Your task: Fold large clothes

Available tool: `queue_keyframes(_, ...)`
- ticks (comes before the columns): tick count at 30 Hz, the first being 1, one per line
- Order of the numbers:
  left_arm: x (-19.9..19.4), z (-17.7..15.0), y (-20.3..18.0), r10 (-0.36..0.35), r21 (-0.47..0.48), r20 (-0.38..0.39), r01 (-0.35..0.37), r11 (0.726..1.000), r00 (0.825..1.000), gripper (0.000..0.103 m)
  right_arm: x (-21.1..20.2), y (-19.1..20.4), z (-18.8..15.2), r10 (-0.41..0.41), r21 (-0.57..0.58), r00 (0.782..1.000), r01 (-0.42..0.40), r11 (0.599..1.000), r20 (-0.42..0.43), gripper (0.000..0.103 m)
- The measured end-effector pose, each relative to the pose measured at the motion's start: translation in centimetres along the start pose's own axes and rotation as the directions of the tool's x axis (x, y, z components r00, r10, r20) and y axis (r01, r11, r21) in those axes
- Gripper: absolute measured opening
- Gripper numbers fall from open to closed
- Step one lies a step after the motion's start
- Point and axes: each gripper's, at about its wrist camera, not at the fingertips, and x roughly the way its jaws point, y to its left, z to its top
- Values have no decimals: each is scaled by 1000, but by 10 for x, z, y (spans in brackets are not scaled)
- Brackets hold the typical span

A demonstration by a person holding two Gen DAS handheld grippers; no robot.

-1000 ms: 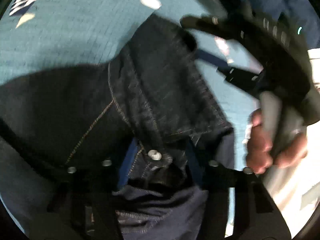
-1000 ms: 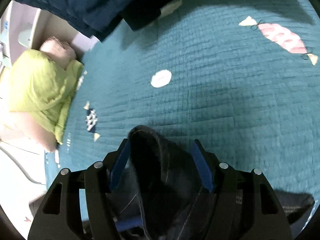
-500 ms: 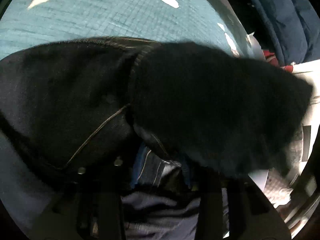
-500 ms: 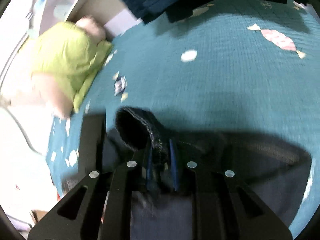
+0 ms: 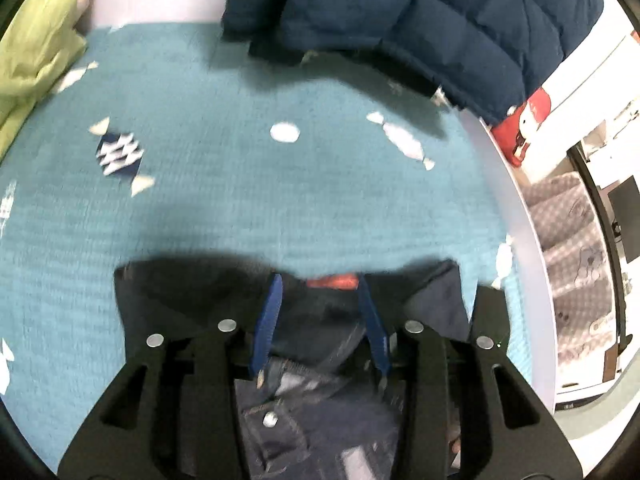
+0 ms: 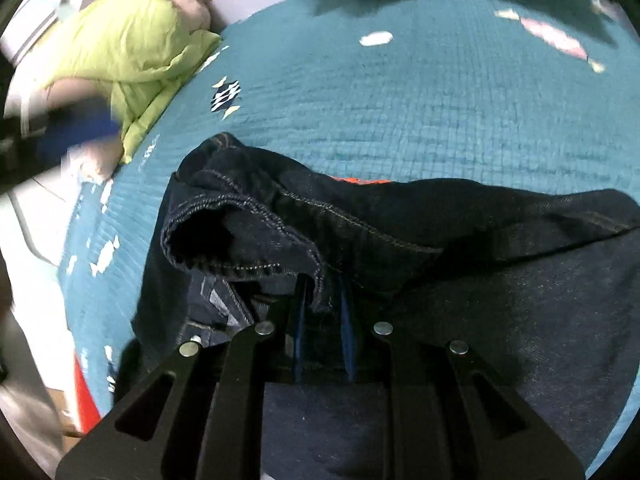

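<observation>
Dark denim jeans (image 6: 400,232) lie bunched on a teal quilted bedspread (image 6: 400,100). In the right wrist view my right gripper (image 6: 323,284) is shut on a fold of the jeans' hem, its blue pads close together around the cloth. In the left wrist view my left gripper (image 5: 318,280) has its blue fingers (image 5: 266,320) apart, with the jeans (image 5: 312,360) between and below them; a metal button and an orange patch (image 5: 334,281) show. The left gripper also appears blurred at the left edge of the right wrist view (image 6: 76,136).
A navy padded jacket (image 5: 420,16) lies at the far end of the bed. A lime-green pillow (image 6: 132,48) sits at the far left. The bed's white edge (image 5: 516,200) runs along the right, with a red-and-white toy (image 5: 524,124) beside it.
The left gripper has opened and pulled back from the jeans, so the bed now shows ahead of it. The right gripper has laid the held fold down across the jeans.
</observation>
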Motion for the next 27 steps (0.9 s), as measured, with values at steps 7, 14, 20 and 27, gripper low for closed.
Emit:
queue_keyframes(7,76,-54,5,142,69,-172,-132,989,975,39,-42,9,-14,22,-53,998,-19,998,55,24)
queue_keyframes(14,80,-67,41,109,-115,-86,-118,986,990,43,-90,0,-6,47,110,969,-75,991,242,27)
queue_keyframes(20,114,-62,52,103,-215,-36,-108,971,994,43,6,-13,5,-27,188,1000,26,982,1,22)
queue_keyframes(27,115,-59,53,76,-193,-42,-83,978,996,46,9,-34,18,-12,304,1000,17,952,-18,21)
